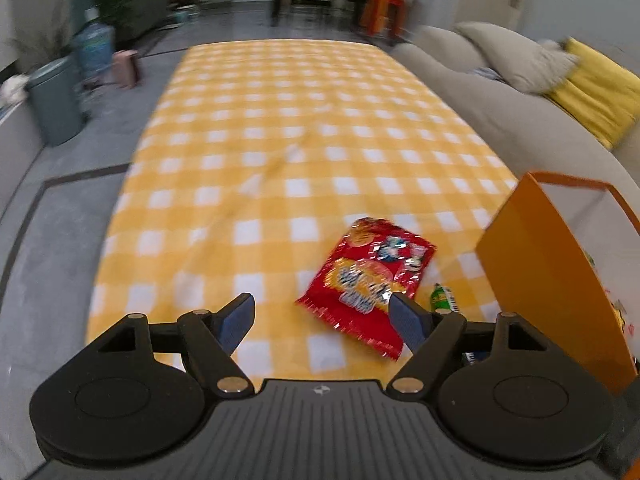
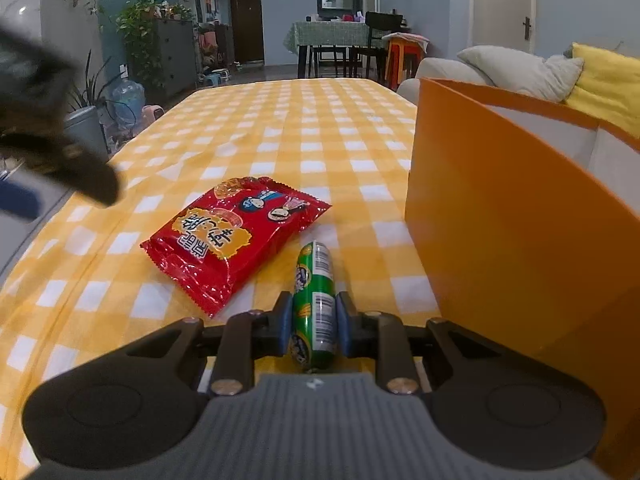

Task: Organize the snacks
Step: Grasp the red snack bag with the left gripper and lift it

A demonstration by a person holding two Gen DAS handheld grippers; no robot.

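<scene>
Snacks are what I'm sorting here, and two are out on the checked tablecloth (image 2: 312, 128): a red packet (image 2: 236, 236) in the centre of the right wrist view and a green sausage stick (image 2: 316, 300) just below and right of it.

My right gripper (image 2: 313, 324) has its jaws pressed in on the sausage stick, blue pads against both of its sides. The stick's long axis runs straight away from the camera, in line with the fingers, with its far end poking out beyond the tips towards the red packet. It looks near or touching the packet's lower right edge, but I can't tell which.

The orange box (image 2: 520, 220) fills the right side of that view, open at the top, just beside the gripped stick. I judge the next move is a lift and a swing to the right, clearing that near wall before letting go.

My left gripper (image 1: 322, 316) has its jaws spread wide and holds nothing. In its view the red packet (image 1: 368, 280) lies at the lower centre-right, partly behind the right-hand finger, long axis slanting from lower left to upper right. So the left hand is the nearer one for the packet, but I'd need to shift right to centre it.
</scene>
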